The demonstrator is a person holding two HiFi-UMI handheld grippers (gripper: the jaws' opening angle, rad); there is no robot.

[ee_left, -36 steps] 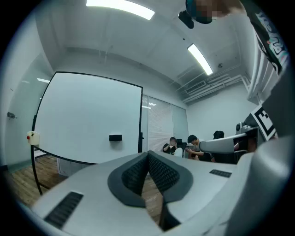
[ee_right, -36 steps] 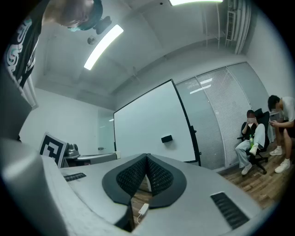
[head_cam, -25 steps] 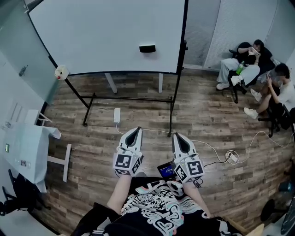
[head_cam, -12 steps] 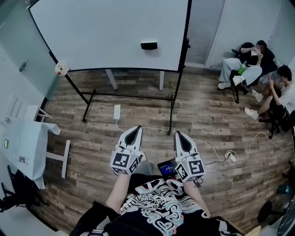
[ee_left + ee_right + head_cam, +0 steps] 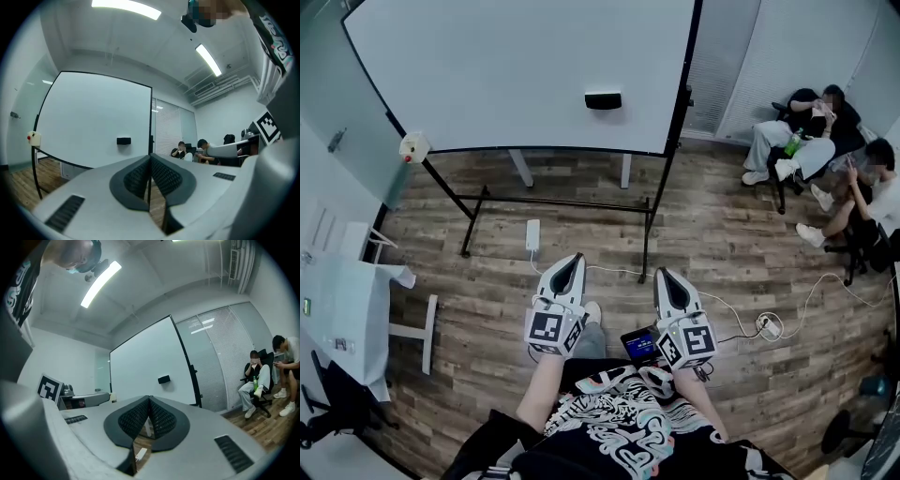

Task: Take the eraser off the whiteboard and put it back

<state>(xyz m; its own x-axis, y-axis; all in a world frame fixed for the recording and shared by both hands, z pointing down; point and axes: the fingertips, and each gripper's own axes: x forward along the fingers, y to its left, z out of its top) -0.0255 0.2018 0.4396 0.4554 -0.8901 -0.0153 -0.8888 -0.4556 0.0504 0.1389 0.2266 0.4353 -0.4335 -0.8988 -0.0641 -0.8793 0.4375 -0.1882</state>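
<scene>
Approach step: left claw (image 5: 572,260) and right claw (image 5: 666,275), closed and empty, stand well apart from the whiteboard (image 5: 487,75); next, open one around its eraser (image 5: 603,100).

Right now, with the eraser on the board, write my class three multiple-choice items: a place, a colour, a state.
1. Where is the eraser? A on the floor; B on the whiteboard, low, right of middle; C in a gripper.
2. Its colour? A black; B red; C yellow.
3. How do the jaws of the left gripper and the right gripper stand? A both apart; B one apart; C both together, empty.
Key: 1 B, it clings to the board face; 2 A, dark against white; 3 C, each gripper view shows pads meeting.
</scene>
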